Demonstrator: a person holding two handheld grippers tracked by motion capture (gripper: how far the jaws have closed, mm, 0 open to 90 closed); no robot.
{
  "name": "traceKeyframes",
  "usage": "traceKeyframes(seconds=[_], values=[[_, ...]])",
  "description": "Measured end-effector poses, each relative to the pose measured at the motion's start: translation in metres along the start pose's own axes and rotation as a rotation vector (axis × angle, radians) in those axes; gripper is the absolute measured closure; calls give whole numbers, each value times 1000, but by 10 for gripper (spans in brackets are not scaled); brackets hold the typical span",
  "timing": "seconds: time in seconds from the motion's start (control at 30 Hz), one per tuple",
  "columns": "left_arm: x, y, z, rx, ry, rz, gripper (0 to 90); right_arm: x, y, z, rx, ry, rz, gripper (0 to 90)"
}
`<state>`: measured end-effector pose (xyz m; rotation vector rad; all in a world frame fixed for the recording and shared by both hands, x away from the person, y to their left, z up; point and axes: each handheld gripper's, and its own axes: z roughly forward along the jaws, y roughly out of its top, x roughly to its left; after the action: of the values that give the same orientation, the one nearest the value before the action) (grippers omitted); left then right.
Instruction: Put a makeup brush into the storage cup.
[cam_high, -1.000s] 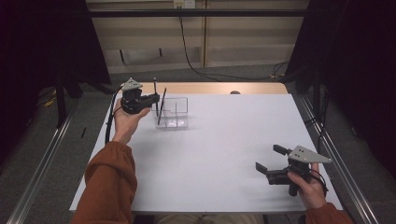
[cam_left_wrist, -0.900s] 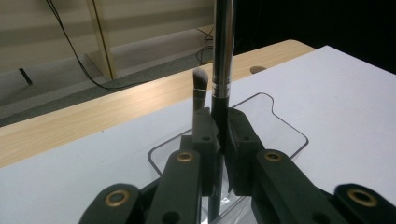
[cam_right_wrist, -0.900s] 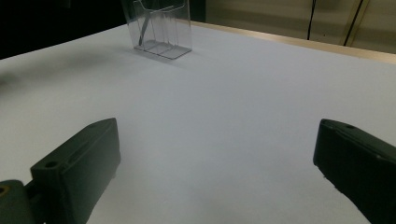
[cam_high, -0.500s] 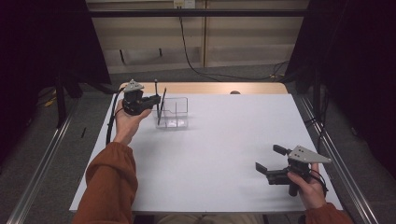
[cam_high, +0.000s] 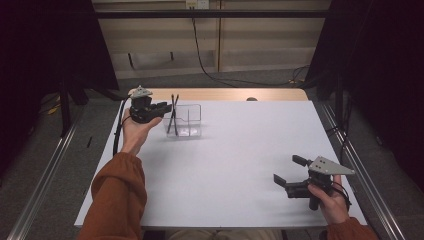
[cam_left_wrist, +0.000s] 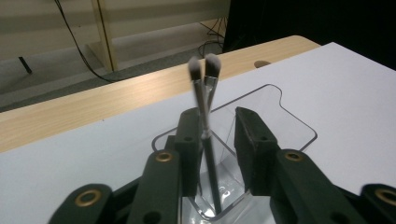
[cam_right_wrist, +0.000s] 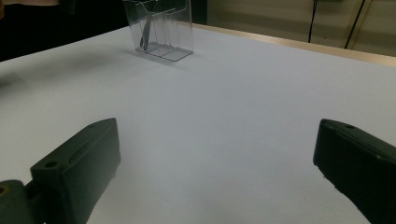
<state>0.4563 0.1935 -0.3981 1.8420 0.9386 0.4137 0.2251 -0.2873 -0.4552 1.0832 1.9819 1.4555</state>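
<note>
My left gripper (cam_left_wrist: 212, 140) just easing apart around two makeup brushes (cam_left_wrist: 205, 93) (standing in clear organizer (cam_high: 186, 121)), my right gripper (cam_high: 292, 173) spread wide, holding nothing

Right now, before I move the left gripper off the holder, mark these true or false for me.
1. Two brushes stand in the clear holder. True.
2. The left gripper is clamped tight on the brushes. False: its jaws have just been opening, and gaps show beside the handles between them.
3. The right gripper holds a brush. False: its jaws stand wide apart with nothing between them, over the white table.
4. The holder lies tipped on its side. False: it stands upright.
5. The right gripper is far from the holder. True.
</note>
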Motion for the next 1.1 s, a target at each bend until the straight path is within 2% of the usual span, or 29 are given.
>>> traceKeyframes(seconds=[0.13, 0.2, 0.4, 0.47, 0.53, 0.83, 0.93, 1.1], values=[[-2, -1, 1, -2, 9, 6, 599, 0, 0, 0, 0, -1, 1, 0], [-3, -1, 1, 1, -4, 10, 581, 0, 0, 0, 0, -1, 1, 0], [-5, 1, -1, -34, -2, 14, 447, -2, -1, -1, 2, -7, 4, 0], [-5, 1, 0, -35, 8, 13, 411, -3, -1, -1, 2, -9, 1, 0], [-5, 1, 0, -37, 14, 1, 333, -3, -1, 0, 0, -11, 7, 0], [-8, 5, -10, -66, 46, 5, 112, -5, -1, 1, -5, -14, 15, 0], [-8, 4, -13, -80, 35, -6, 69, -5, -1, 0, -5, -18, 13, 0], [-9, 0, -14, -72, 9, -20, 46, -4, -1, 0, -1, -20, 10, 0]])
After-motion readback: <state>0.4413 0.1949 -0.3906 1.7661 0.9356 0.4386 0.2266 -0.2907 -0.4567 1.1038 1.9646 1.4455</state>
